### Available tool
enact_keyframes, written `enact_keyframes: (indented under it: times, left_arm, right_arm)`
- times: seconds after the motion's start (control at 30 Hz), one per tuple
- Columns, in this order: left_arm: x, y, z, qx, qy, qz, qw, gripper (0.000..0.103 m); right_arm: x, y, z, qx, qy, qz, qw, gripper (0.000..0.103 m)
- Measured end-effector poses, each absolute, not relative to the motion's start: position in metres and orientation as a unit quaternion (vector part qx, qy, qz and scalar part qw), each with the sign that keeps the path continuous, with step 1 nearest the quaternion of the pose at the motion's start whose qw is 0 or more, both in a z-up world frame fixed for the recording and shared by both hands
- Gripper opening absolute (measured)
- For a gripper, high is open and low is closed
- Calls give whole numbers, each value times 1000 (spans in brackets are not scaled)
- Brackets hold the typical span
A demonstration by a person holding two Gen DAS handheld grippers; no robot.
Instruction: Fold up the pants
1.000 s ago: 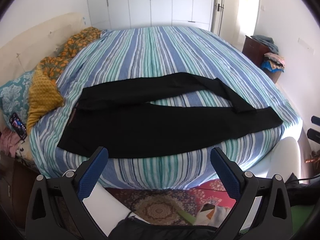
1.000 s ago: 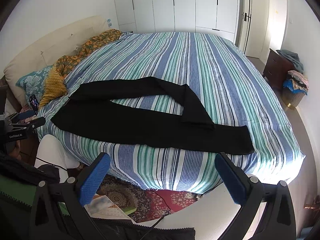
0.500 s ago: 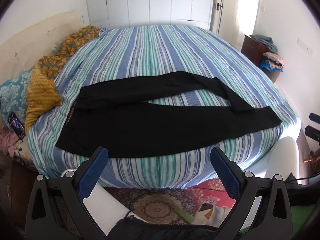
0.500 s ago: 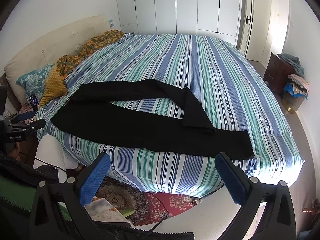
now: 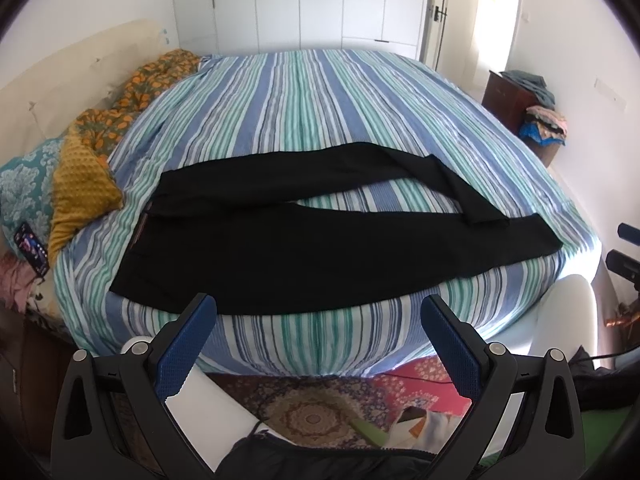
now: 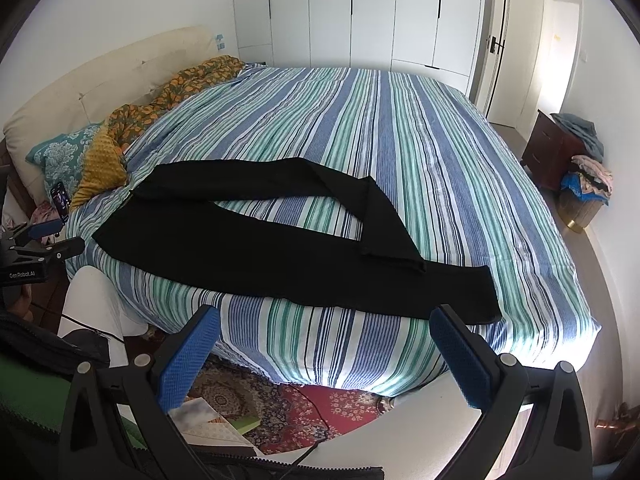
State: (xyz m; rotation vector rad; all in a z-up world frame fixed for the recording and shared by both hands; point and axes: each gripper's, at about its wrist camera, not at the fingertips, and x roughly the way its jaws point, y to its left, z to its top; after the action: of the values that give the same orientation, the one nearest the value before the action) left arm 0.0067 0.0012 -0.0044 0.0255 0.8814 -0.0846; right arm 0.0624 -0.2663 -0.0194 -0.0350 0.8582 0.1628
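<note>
Black pants [image 5: 320, 248] lie spread along the near edge of a striped bed [image 5: 312, 120], waistband at the left, legs running right. The far leg bends back so its end rests on the near leg [image 6: 384, 232]. My left gripper [image 5: 318, 320] hovers open in front of the bed's edge, below the pants' middle, holding nothing. My right gripper [image 6: 326, 330] is also open and empty, low before the bed edge near the near leg's hem [image 6: 476, 296]. In the right wrist view the left gripper [image 6: 40, 236] shows at the far left.
Pillows and a patterned blanket [image 5: 84, 168] sit by the headboard at left, with a phone [image 5: 32, 248] beside them. A patterned rug [image 5: 320, 408] and loose items lie on the floor below. A dresser with clothes [image 6: 568, 152] stands at the right; wardrobes line the back wall.
Both views have shifted slightly, the right one moving nearer the bed edge and the leg hem. The pants lie as before, and both grippers stay open.
</note>
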Motion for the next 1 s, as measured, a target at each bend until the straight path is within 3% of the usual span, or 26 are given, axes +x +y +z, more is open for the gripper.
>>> enact_keyframes:
  times: [1.0]
  left_arm:
    - [5,2,-4,11,422,-41,906,102]
  right_arm:
    - [62,-263,-18,-24,409,77,909,103]
